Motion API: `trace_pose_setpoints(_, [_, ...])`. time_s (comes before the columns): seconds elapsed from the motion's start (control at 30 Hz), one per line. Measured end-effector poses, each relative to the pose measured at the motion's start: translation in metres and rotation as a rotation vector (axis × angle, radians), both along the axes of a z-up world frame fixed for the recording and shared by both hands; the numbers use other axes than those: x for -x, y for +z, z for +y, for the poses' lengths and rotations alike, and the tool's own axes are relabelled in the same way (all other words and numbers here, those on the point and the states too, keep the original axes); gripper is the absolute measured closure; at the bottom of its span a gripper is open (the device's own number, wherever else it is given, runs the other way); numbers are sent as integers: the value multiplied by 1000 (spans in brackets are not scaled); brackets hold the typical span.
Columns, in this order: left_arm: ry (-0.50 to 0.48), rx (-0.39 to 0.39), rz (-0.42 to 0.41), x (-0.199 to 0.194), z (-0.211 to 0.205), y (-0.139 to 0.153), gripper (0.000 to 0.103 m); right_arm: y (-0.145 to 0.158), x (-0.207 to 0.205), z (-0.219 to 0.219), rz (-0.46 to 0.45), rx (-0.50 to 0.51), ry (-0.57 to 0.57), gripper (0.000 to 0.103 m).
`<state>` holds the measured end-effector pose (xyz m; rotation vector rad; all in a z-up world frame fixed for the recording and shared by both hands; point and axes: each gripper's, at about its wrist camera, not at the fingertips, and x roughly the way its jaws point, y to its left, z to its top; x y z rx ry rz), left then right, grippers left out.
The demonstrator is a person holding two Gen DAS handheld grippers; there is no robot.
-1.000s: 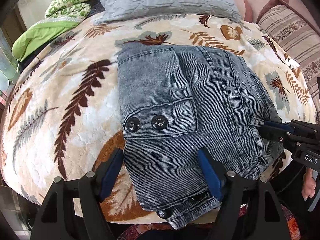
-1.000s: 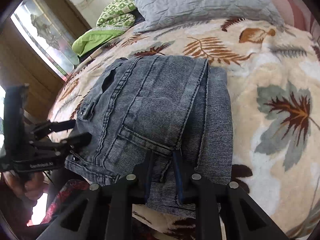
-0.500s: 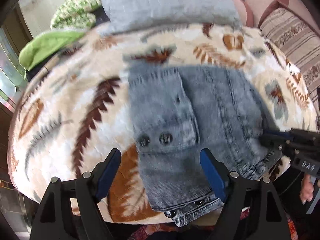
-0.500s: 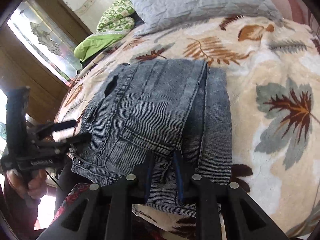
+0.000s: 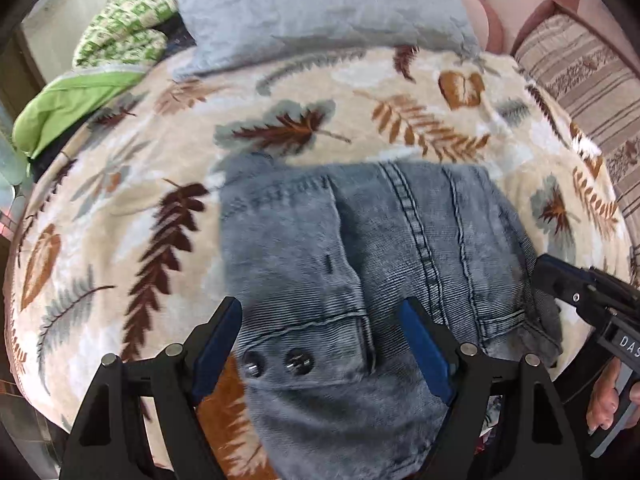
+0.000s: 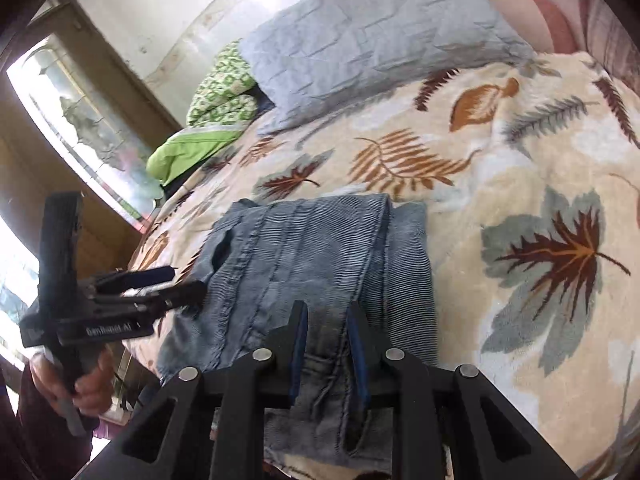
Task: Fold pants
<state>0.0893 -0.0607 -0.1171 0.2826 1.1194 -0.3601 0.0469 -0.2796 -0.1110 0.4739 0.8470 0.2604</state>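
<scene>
Grey-blue denim pants [image 5: 400, 240] lie folded into a thick rectangle on a leaf-patterned bedspread [image 5: 120, 200], close to the bed's near edge. A buttoned pocket flap faces up on their left part. My left gripper [image 5: 320, 344] stands open above that flap, its blue pads wide apart and clear of the cloth. In the right wrist view the left gripper [image 6: 176, 282] hovers at the left edge of the pants [image 6: 312, 248]. My right gripper [image 6: 328, 340] is shut on the near right hem, with denim pinched between its pads. Its tip [image 5: 546, 270] shows at the pants' right edge.
A grey quilted pillow [image 5: 320, 12] and green bedding [image 5: 80, 100] lie at the head of the bed. A striped cushion [image 5: 580, 80] lines the right side. A window [image 6: 72, 112] stands to the left. A person's hand [image 6: 80, 384] holds the left gripper's handle.
The left gripper has moved forward over the pants, so the flap buttons now sit between its pads. The right gripper has risen and rolled a little, still clamped on the hem.
</scene>
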Motion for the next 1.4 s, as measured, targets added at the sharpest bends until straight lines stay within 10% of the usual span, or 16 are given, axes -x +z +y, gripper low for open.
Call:
trace_pose_setpoints(0.4, [11, -50, 6, -13, -3, -27, 0, -34, -29, 3, 127, 7, 28, 78])
trace_pose_setpoints(1.07, [73, -5, -6, -4, 7, -21, 0, -36, -30, 3, 106, -5, 45, 78])
trace_pose_setpoints(1.4, [100, -43, -153, 25, 24, 9, 0, -26, -19, 6, 79, 36, 42, 78])
